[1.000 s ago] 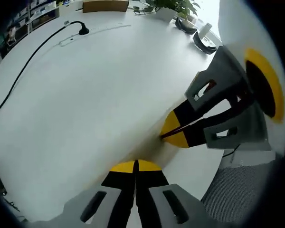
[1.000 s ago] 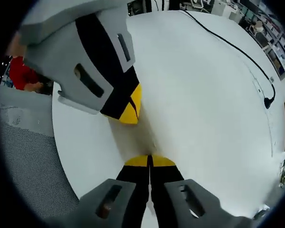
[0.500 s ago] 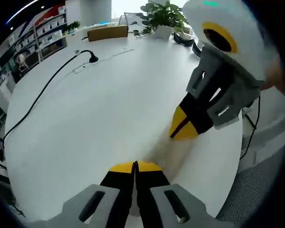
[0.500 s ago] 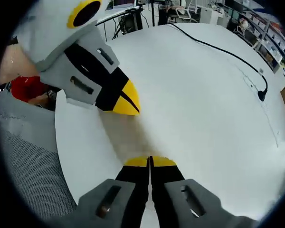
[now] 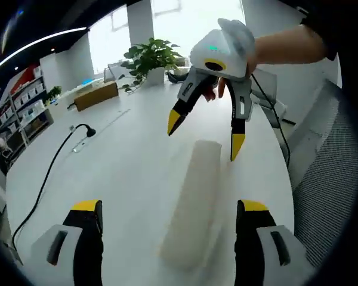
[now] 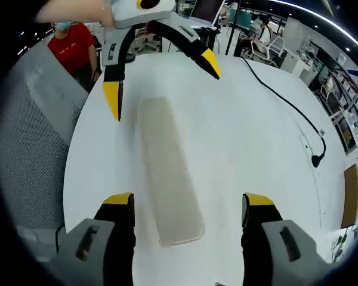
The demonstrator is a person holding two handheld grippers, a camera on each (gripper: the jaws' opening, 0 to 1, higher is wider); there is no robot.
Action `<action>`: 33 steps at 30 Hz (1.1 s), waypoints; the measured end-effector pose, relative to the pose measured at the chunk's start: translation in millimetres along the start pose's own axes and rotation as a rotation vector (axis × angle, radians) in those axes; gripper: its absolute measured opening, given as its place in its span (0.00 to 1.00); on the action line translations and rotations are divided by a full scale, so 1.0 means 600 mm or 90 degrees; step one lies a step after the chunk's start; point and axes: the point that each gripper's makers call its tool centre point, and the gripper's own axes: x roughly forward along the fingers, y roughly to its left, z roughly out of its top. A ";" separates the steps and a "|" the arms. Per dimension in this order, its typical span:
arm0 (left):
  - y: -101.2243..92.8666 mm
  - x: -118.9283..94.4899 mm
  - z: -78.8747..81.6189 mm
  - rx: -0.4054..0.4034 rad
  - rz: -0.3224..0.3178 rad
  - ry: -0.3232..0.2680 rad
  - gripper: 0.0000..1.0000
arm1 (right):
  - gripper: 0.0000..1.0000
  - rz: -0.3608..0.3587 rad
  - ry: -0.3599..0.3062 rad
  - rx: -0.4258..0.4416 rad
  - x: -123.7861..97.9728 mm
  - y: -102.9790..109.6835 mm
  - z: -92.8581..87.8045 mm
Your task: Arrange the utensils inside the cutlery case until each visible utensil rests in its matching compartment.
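A long, pale, translucent cutlery case [image 5: 194, 202] lies flat on the white table [image 5: 125, 161], and I cannot make out what is inside it. My left gripper [image 5: 170, 208] is open, its jaws spread wide on either side of the case's near end. At the far end, my right gripper [image 5: 206, 134] hovers open above the case, held by a hand. In the right gripper view the same case [image 6: 170, 170] runs lengthwise between the right gripper [image 6: 188, 199], open at one end, and the left gripper [image 6: 161, 80], open over the other end.
A black cable with a plug [image 5: 86, 131] [image 6: 315, 159] crosses the table beside the case. A potted plant [image 5: 152, 56] and a cardboard box [image 5: 95, 95] stand at the far edge. A grey mesh chair [image 5: 331, 179] [image 6: 36, 137] borders the table. A person in red [image 6: 74, 44] sits beyond.
Both grippers have gone from shut to open and have drawn back from each other and up off the table. The case has come into view between them.
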 end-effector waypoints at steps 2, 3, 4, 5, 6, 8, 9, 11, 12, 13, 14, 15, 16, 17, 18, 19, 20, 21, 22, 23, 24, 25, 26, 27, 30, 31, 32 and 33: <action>-0.003 0.011 -0.017 -0.022 0.004 0.026 0.92 | 0.72 0.008 0.027 -0.020 0.010 0.009 -0.015; -0.008 0.018 -0.026 -0.002 -0.001 0.033 0.92 | 0.71 0.016 0.036 -0.028 0.013 0.013 -0.020; -0.012 0.021 -0.031 0.012 -0.002 0.038 0.90 | 0.71 0.024 0.045 -0.034 0.020 0.018 -0.025; -0.016 0.026 -0.038 0.034 -0.002 0.048 0.87 | 0.71 0.027 0.051 -0.044 0.023 0.021 -0.027; -0.018 0.029 -0.043 0.047 -0.002 0.058 0.82 | 0.69 0.029 0.049 -0.052 0.026 0.023 -0.026; -0.026 0.035 -0.049 0.052 -0.007 0.066 0.76 | 0.65 0.034 0.053 -0.054 0.031 0.024 -0.028; -0.030 0.041 -0.053 0.058 -0.011 0.070 0.73 | 0.63 0.039 0.056 -0.053 0.034 0.024 -0.030; -0.032 0.046 -0.057 0.061 -0.014 0.076 0.72 | 0.61 0.044 0.057 -0.043 0.036 0.023 -0.032; -0.032 0.048 -0.060 0.061 -0.015 0.080 0.71 | 0.58 0.051 0.054 -0.031 0.037 0.024 -0.031; -0.033 0.049 -0.063 0.062 -0.016 0.089 0.70 | 0.55 0.070 0.040 -0.009 0.038 0.034 -0.026; -0.034 0.050 -0.065 0.062 -0.017 0.094 0.66 | 0.51 0.083 0.032 0.004 0.039 0.039 -0.023; -0.034 0.051 -0.070 0.066 -0.018 0.103 0.64 | 0.50 0.078 0.039 -0.001 0.040 0.036 -0.026; -0.034 0.052 -0.072 0.067 -0.019 0.107 0.63 | 0.50 0.071 0.045 -0.010 0.043 0.034 -0.030; -0.035 0.053 -0.073 0.068 -0.020 0.108 0.62 | 0.50 0.072 0.055 -0.019 0.044 0.035 -0.034; -0.035 0.054 -0.077 0.078 -0.019 0.105 0.61 | 0.49 0.071 0.059 -0.026 0.046 0.036 -0.037; -0.032 0.055 -0.080 0.093 -0.015 0.107 0.61 | 0.49 0.073 0.060 -0.027 0.048 0.037 -0.037; -0.027 0.053 -0.087 0.108 -0.008 0.115 0.60 | 0.50 0.075 0.060 -0.025 0.048 0.038 -0.036; -0.029 0.057 -0.072 0.083 -0.008 0.075 0.59 | 0.50 0.077 0.059 -0.015 0.050 0.040 -0.036; -0.029 0.055 -0.082 0.078 -0.005 0.086 0.59 | 0.51 0.077 0.058 -0.012 0.051 0.042 -0.034; -0.029 0.054 -0.083 0.079 -0.006 0.087 0.59 | 0.50 0.075 0.059 -0.016 0.052 0.044 -0.034; -0.029 0.054 -0.084 0.079 -0.006 0.085 0.58 | 0.48 0.078 0.058 -0.018 0.051 0.045 -0.033; -0.030 0.054 -0.083 0.077 -0.006 0.085 0.57 | 0.45 0.079 0.058 -0.012 0.051 0.046 -0.033; -0.032 0.053 -0.084 0.072 -0.008 0.090 0.53 | 0.40 0.083 0.056 -0.008 0.050 0.050 -0.032; -0.034 0.052 -0.086 0.069 -0.010 0.095 0.48 | 0.41 0.096 0.049 0.000 0.052 0.059 -0.030; -0.042 0.049 -0.090 0.064 -0.012 0.109 0.47 | 0.41 0.084 0.042 -0.004 0.050 0.062 -0.031; -0.044 0.047 -0.091 0.063 -0.011 0.110 0.47 | 0.41 0.082 0.037 -0.003 0.050 0.064 -0.030; -0.047 0.045 -0.092 0.062 -0.011 0.108 0.47 | 0.41 0.081 0.031 -0.002 0.050 0.068 -0.029; -0.052 0.043 -0.095 0.064 -0.011 0.104 0.47 | 0.41 0.081 0.029 0.000 0.050 0.071 -0.029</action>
